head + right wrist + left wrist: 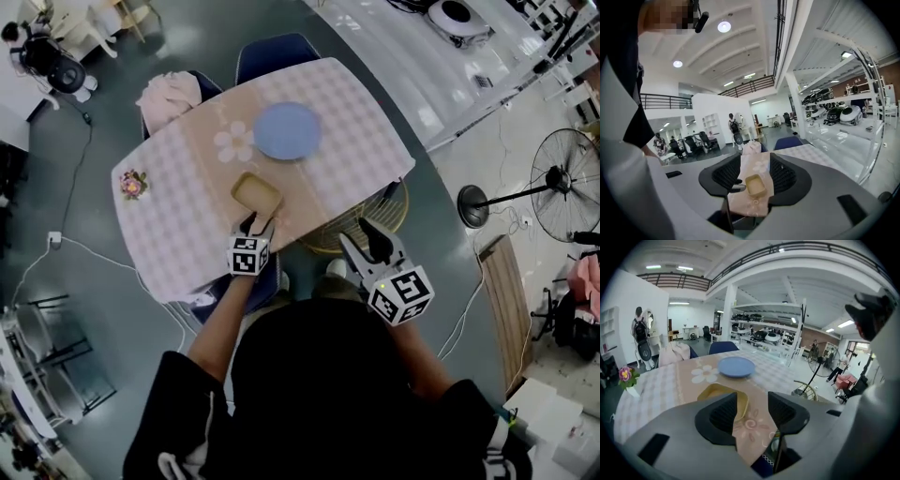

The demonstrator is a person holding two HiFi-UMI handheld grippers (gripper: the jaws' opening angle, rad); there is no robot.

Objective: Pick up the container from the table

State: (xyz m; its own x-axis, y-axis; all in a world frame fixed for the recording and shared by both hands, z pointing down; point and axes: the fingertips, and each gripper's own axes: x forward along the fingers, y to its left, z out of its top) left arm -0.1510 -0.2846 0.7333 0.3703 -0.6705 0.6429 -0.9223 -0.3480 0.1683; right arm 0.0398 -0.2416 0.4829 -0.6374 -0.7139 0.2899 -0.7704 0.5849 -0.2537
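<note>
Sitting on the table (349, 111): the yellow container (257, 193), a shallow rectangular tray, flat on the beige flowered runner (216, 173) that crosses the pink checked cloth, close to the edge nearest the person.
Container's neighbours: a blue plate (288, 129) lies farther along the table, apart from it; a pink flower in a small vase (133, 184) stands well off to the left.
Left gripper (255, 222): over the near edge of the table, tips just at the container's near side; whether they touch it cannot be told.
Left tongs: in the left gripper view the left gripper (752, 414) has its jaws moderately apart with only tablecloth between them. The container (723, 397) sits just ahead, partly hidden behind the left jaw, and the plate (736, 366) lies beyond.
Right gripper (366, 238): held off the table, beside its near right corner, above a rattan chair (370, 217).
Right tongs: in the right gripper view the right gripper (754, 176) has its jaws apart and grips nothing. The container (755, 184) shows in the gap well ahead.
Far side: a blue chair (277, 52) and a second seat draped with pink cloth (169, 94).
Floor at right: a standing fan (567, 183).
</note>
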